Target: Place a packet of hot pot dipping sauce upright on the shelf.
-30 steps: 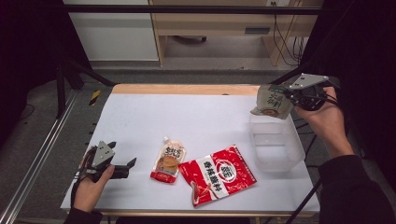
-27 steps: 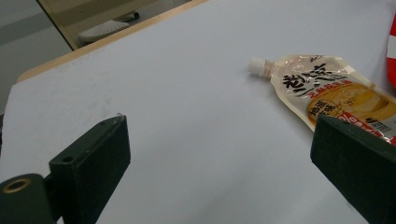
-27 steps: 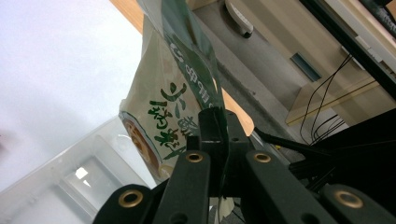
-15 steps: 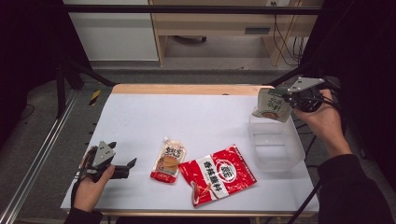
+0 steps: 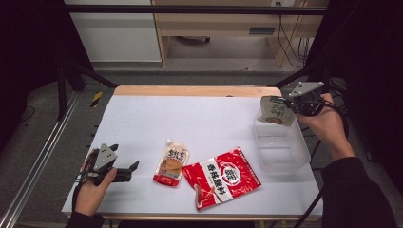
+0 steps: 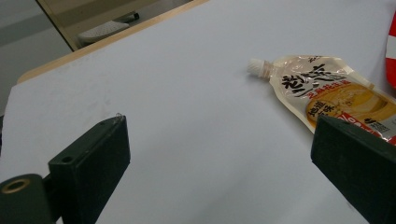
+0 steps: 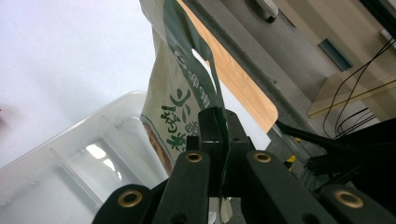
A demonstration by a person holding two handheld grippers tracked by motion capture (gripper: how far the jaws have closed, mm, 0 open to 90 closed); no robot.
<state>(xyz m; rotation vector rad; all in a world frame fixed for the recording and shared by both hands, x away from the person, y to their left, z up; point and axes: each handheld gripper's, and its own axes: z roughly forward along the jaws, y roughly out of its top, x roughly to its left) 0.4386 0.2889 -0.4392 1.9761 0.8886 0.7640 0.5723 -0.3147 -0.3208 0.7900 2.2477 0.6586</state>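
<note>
1. Over the far end of the clear tub [image 5: 281,147], at the right edge of the white surface [image 5: 209,118]: right tool [image 5: 290,105] clenched on the edge of a green-and-cream pouch [image 5: 274,110], pouch hanging partly above the tub's rim, not yet inside.
2. Judged as the step in hand: carrying the pouch to the tub for dropping in.
3. Called for next, as a judgement: a little more lowering and a shift toward the tub's middle, then a release, so the pouch would not catch on the far wall or tip out over it.
4. In the tub: nothing visible, bottom bare in the right tool's own view [image 7: 70,163].
5. Near the front left of the surface: left tool [image 5: 124,170] spread wide and idle, holding nothing.
6. Between the two tools, flat on the surface: a spouted pouch [image 5: 172,164] and, just beside it, a red packet [image 5: 222,176], both outside the tub.
</note>
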